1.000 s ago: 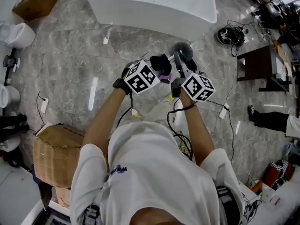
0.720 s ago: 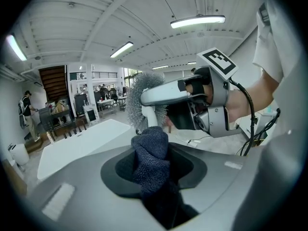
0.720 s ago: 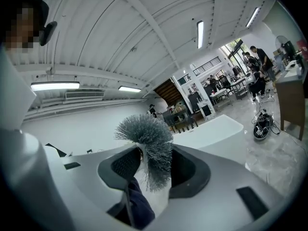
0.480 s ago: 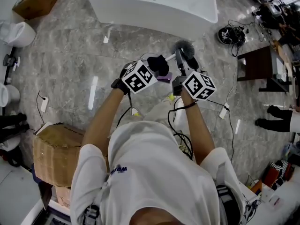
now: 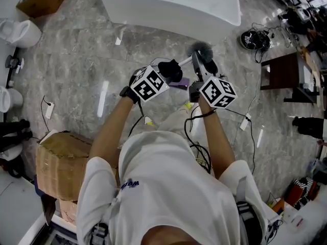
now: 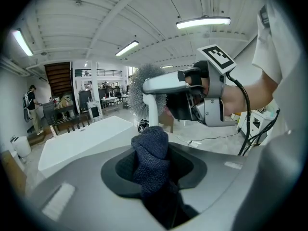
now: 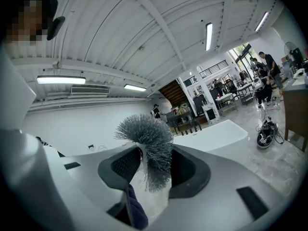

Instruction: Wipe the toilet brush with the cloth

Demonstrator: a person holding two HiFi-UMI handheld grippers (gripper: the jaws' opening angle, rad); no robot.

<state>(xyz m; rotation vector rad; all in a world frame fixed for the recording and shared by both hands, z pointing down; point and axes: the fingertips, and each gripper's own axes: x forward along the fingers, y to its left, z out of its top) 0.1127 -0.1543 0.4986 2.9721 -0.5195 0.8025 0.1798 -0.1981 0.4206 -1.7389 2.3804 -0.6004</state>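
Observation:
The toilet brush has a grey bristle head (image 5: 201, 50) and a white handle (image 5: 186, 60). My right gripper (image 5: 199, 69) is shut on the handle, and the bristles (image 7: 147, 138) stand up just past its jaws (image 7: 154, 166). A dark blue cloth (image 5: 171, 70) is bunched in my left gripper (image 5: 164, 75), which is shut on it. In the left gripper view the cloth (image 6: 151, 155) pokes out between the jaws (image 6: 154, 150) and touches the white handle (image 6: 153, 110) just below the brush head (image 6: 143, 88). The cloth's end (image 7: 135, 211) shows low in the right gripper view.
A white bathtub (image 5: 168, 6) stands ahead on the marble floor. A cardboard box (image 5: 61, 162) sits at my left, a dark table (image 5: 281, 70) at the right, and a black item with cables (image 5: 254, 39) near it. Someone's legs (image 5: 309, 126) are at the far right.
My left gripper with the cloth has slid a little along the handle, away from the bristle head. The right gripper and the brush stay almost still.

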